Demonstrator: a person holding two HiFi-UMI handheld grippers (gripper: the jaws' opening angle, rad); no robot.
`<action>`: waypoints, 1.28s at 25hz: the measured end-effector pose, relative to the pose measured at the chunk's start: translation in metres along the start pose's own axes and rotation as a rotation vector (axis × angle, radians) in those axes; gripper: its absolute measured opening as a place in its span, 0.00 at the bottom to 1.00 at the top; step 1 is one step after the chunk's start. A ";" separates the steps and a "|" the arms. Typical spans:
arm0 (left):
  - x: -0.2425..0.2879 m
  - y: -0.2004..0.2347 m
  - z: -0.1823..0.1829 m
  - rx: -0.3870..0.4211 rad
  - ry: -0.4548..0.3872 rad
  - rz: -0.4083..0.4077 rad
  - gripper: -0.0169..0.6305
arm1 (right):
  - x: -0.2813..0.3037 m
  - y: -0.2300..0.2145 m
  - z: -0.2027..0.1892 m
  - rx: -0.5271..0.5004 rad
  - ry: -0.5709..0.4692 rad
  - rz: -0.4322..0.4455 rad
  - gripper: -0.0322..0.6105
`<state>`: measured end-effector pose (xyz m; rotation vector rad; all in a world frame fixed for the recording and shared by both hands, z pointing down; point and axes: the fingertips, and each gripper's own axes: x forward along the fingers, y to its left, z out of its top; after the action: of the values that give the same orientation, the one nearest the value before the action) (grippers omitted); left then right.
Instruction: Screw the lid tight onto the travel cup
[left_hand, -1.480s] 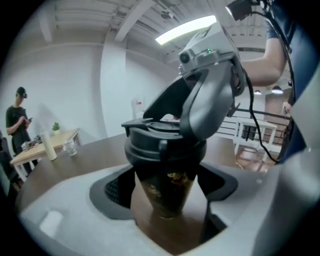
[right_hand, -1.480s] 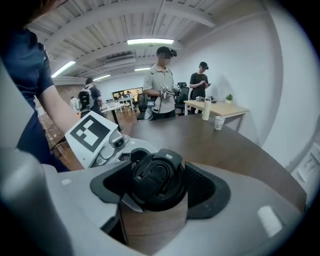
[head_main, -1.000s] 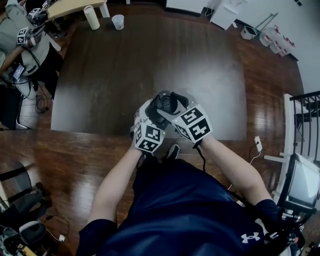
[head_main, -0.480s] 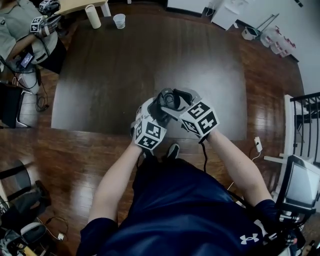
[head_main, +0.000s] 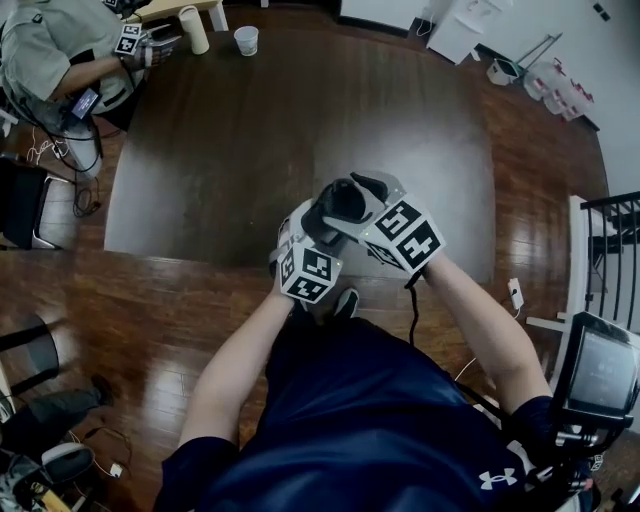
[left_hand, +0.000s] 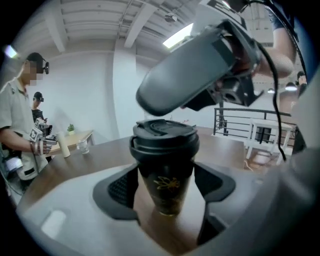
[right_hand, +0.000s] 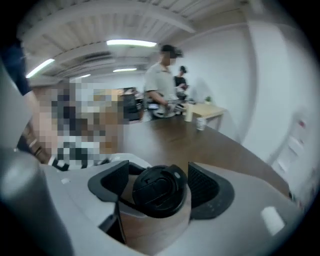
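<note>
The travel cup (left_hand: 167, 187) is dark with a gold emblem, and its black lid (left_hand: 164, 135) sits on top. It stands upright between my left gripper's (left_hand: 165, 186) pads, which have just been closing and now press on its body. In the right gripper view the lid (right_hand: 159, 190) lies between my right gripper's (right_hand: 157, 187) pads. Those jaws have just been opening, and a thin gap shows on each side. In the head view both grippers meet over the table's near edge, the left gripper (head_main: 325, 218) low on the cup (head_main: 340, 200) and the right gripper (head_main: 357, 193) over the lid.
The dark wooden table (head_main: 250, 130) stretches away from me. At its far left corner stand a white roll (head_main: 193, 28) and a clear cup (head_main: 245, 40). Another person (head_main: 50, 60) with grippers stands there. A black railing (head_main: 612, 230) is at the right.
My right gripper has rolled a little over the lid. The left gripper and cup have kept their place. The person at the far left has moved closer to the white roll.
</note>
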<state>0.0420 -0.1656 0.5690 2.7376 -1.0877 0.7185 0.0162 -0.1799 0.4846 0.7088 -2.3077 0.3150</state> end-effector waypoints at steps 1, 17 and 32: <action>0.000 0.000 -0.001 0.010 0.004 -0.008 0.57 | -0.002 0.008 0.005 -0.144 0.043 0.086 0.63; -0.009 0.001 -0.009 0.019 0.034 -0.022 0.51 | 0.028 -0.014 -0.003 -0.295 0.587 0.106 0.32; -0.102 0.010 0.039 -0.328 -0.115 -0.054 0.28 | -0.106 -0.019 0.032 0.428 -0.392 -0.017 0.08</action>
<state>-0.0140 -0.1204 0.4864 2.5393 -1.0415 0.3425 0.0740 -0.1660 0.3899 1.0784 -2.6288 0.7321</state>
